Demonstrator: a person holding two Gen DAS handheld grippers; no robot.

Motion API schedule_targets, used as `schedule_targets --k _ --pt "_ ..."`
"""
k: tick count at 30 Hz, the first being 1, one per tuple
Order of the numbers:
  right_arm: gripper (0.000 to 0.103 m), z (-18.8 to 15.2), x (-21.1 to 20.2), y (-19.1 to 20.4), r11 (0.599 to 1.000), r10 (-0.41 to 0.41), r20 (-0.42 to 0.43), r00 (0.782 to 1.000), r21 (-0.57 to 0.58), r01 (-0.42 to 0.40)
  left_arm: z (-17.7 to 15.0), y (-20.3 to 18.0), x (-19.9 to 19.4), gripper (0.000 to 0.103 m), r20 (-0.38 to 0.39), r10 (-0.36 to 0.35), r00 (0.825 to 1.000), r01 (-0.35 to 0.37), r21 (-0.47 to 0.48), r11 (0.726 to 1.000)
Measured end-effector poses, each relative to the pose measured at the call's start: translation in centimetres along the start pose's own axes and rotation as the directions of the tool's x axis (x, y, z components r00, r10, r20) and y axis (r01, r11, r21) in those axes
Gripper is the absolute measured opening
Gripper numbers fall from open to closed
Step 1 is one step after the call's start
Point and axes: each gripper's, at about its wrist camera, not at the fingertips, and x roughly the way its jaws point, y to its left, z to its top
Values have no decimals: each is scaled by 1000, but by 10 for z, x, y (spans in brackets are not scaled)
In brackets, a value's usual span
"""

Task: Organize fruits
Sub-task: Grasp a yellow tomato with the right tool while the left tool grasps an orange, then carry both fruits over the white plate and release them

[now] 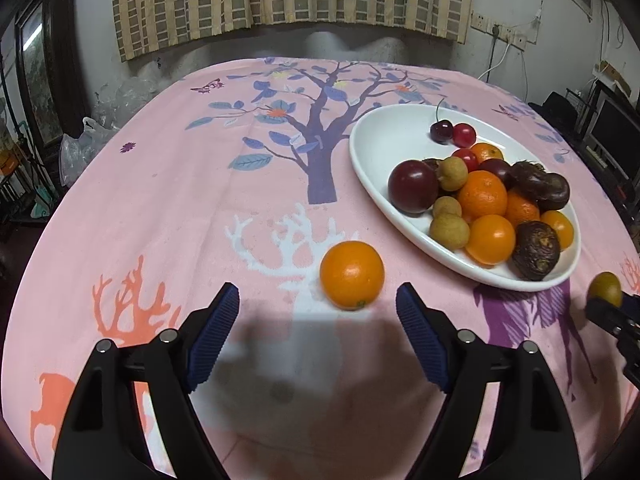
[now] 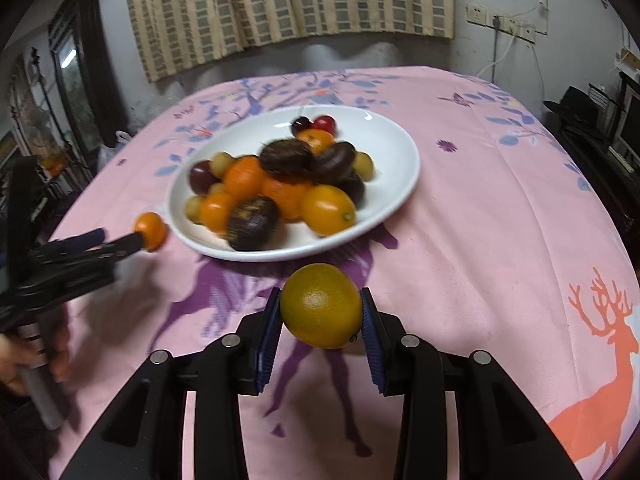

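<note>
Item one: white oval plate (image 1: 372, 160) on a pink tablecloth (image 1: 160, 208) printed with trees and deer. It carries a heap of mixed fruit: small oranges (image 1: 482, 194), a dark plum (image 1: 413, 187), pale round longans (image 1: 453, 174), brown rough-skinned fruits (image 1: 536, 251), and two cherries (image 1: 442, 131) lying apart at the far side

Item two: loose orange (image 1: 352, 275) resting on the cloth, just beside the plate's near edge. The left gripper (image 1: 318, 308) stands with its blue-padded jaws wide apart, the orange just ahead of the fingertips and touching neither pad

Item three: greenish-yellow citrus fruit (image 2: 321, 306), seen in the right wrist view near the plate's front rim. The right gripper (image 2: 320, 312) is clamped on it, one blue pad against each side of the fruit

Item four: a person's hand (image 2: 24, 356) at the left edge of the right wrist view, gripping the left gripper's handle; the picture is blurred there
</note>
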Motion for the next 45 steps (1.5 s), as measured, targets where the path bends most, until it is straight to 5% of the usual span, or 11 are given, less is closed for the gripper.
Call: schedule_targets --k 9,23,36,39,41,45 --pt "39 3 -5 0 999 51 9 999 3 -51 7 -14 29 37 -44 -34 998 34 10 999" --pt "38 39 -23 13 996 94 125 988 -13 -93 42 -51 -28 37 54 -170 984 165 76 983" --pt "39 103 30 -1 995 62 110 992 69 -70 80 -81 13 37 8 -145 989 145 31 989" --pt "49 104 37 -5 993 54 123 991 100 -67 79 -78 15 51 22 -123 992 123 10 992" --pt "57 101 34 -11 989 57 143 988 128 -76 77 -76 10 70 45 -113 993 113 4 994" --pt "57 94 24 -16 988 57 156 986 132 -78 73 -69 -2 77 68 -108 992 108 7 994"
